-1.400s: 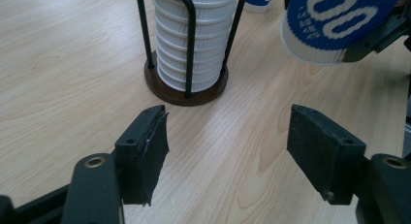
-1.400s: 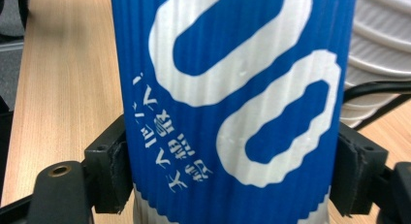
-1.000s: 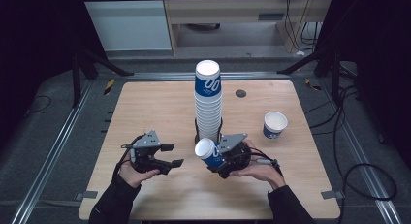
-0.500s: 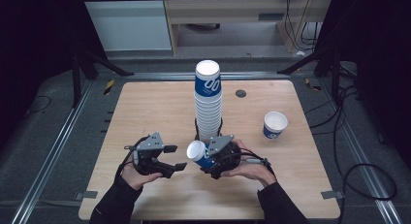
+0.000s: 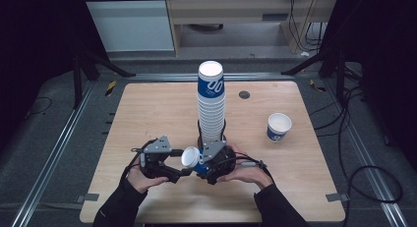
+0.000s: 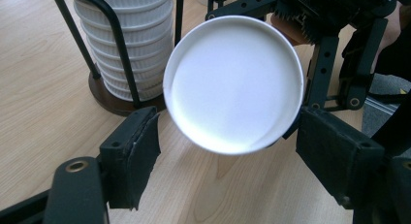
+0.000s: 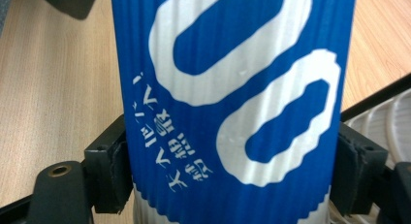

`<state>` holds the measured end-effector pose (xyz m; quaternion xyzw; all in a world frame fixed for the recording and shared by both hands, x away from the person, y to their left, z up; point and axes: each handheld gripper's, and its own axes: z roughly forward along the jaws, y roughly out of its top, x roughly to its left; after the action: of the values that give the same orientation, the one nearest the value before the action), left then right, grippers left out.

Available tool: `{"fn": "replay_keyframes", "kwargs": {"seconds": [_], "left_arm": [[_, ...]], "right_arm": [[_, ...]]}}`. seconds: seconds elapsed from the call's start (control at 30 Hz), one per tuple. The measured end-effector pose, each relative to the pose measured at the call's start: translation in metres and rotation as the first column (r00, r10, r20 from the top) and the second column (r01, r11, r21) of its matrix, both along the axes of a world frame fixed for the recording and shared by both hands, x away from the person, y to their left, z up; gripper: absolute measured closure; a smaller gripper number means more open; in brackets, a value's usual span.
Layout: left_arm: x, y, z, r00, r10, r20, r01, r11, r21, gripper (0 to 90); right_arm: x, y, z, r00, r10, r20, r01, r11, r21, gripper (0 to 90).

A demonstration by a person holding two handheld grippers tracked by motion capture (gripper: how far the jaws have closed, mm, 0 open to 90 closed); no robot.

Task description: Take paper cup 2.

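We held both forearms in from the near edge of the table in the high view, dark sleeves to the wrists, the hands brought close together; our left hand (image 5: 139, 175) gripped the left gripper (image 5: 173, 174) from below, its jaws pointing toward the right hand; those jaws had just been opening, and in the left gripper view the two pads (image 6: 138, 161) stood apart, pressing on nothing; our right hand (image 5: 248, 172) lay cupped around the right gripper (image 5: 200, 169), which pointed toward the left one; its jaws were clamped, the pads (image 7: 112, 168) pressed against the ribbed sides of what they held; a cable trailed back across the right hand.
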<state>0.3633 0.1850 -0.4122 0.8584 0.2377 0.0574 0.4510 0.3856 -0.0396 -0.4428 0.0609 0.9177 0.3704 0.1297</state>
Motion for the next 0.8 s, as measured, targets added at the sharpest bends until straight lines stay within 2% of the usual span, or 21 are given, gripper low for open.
{"fn": "replay_keyframes", "kwargs": {"seconds": [0.47,0.8], "left_arm": [[0.001,-0.011,-0.003,0.9997,-0.022,-0.009,0.022,0.9997,0.015,23.1],[0.000,-0.012,-0.003,0.9998,-0.022,-0.003,0.022,0.9997,0.006,25.9]], "right_arm": [[-0.006,0.011,-0.003,0.9983,0.052,0.026,-0.052,0.9985,-0.017,20.0],[-0.006,0.011,-0.002,0.9989,0.044,0.015,-0.044,0.9989,-0.015,18.9]]}}
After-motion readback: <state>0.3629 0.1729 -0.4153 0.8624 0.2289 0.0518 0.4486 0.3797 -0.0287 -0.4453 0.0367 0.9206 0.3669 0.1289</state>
